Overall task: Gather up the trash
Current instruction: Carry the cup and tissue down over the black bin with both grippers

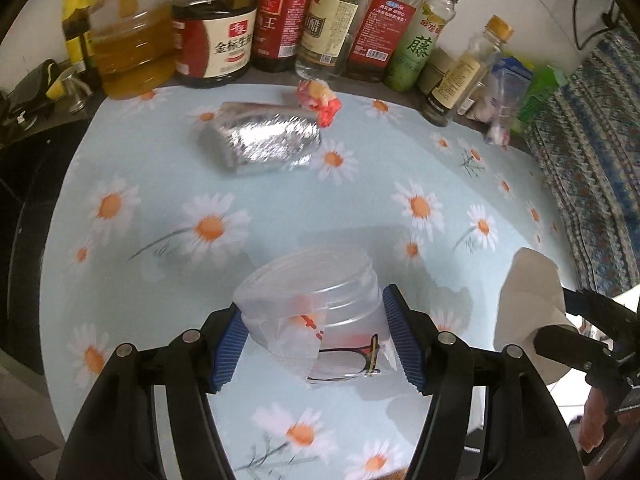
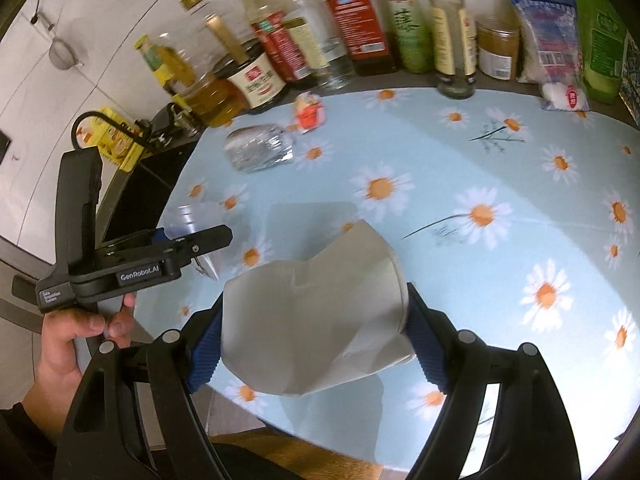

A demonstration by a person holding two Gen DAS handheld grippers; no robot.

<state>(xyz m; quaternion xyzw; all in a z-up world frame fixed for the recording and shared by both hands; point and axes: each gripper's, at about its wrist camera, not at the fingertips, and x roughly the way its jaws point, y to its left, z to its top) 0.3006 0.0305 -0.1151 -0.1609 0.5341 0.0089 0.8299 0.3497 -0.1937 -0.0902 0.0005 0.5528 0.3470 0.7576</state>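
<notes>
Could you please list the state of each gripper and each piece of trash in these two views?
Left gripper: shut on the clear plastic cup, held off the table.
Right gripper: shut on the crushed paper cup, also lifted.
Foil packet: crumpled, lying on the tablecloth, not picked up.
Red-and-white wrapper: scrunched, lying against the far end of the foil packet, near the bottles.

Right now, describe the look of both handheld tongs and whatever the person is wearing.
Both tongs, left and right, have black plastic frames, silver pivot bolts and ribbed blue pads. The left one's side reads GenRobot.AI in white. A dark sleeve shows at the left wrist.
</notes>
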